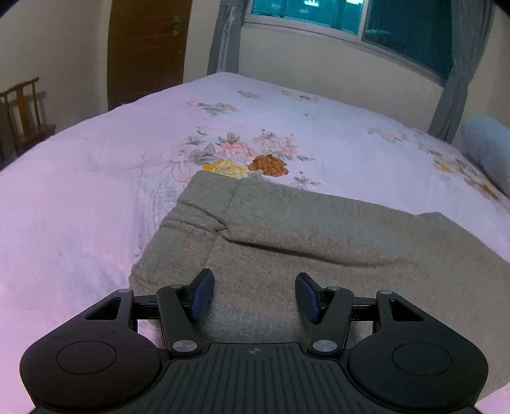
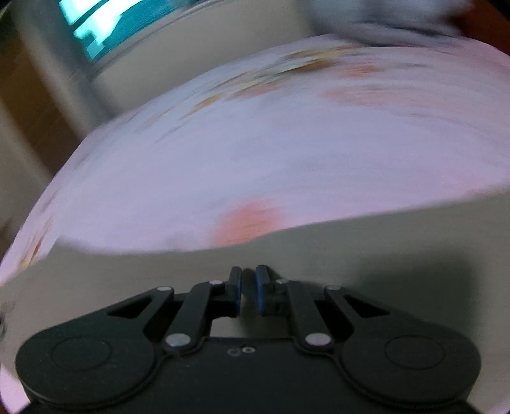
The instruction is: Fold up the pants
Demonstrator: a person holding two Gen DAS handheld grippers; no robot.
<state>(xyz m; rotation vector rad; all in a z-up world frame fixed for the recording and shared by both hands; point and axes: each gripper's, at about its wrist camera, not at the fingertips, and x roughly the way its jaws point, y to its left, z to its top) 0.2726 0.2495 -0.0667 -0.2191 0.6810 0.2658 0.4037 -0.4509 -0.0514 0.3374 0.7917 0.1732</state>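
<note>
Grey-brown fleece pants [image 1: 318, 229] lie folded on the pink floral bedspread [image 1: 79, 191], with a folded edge running across the middle of the pile. My left gripper [image 1: 253, 280] hovers over their near part, jaws open and nothing between the blue pads. In the blurred right wrist view the pants [image 2: 350, 254] fill the lower half as a flat grey-beige area. Just above that cloth my right gripper [image 2: 248, 274] has its pads drawn together, and I see nothing held between them.
The bedspread [image 2: 255, 159] stretches far beyond the pants. A light blue pillow [image 1: 487, 149] lies at the right edge of the bed. A wooden chair [image 1: 22, 111] and a brown door [image 1: 146, 47] stand at the left, a curtained window [image 1: 350, 19] behind.
</note>
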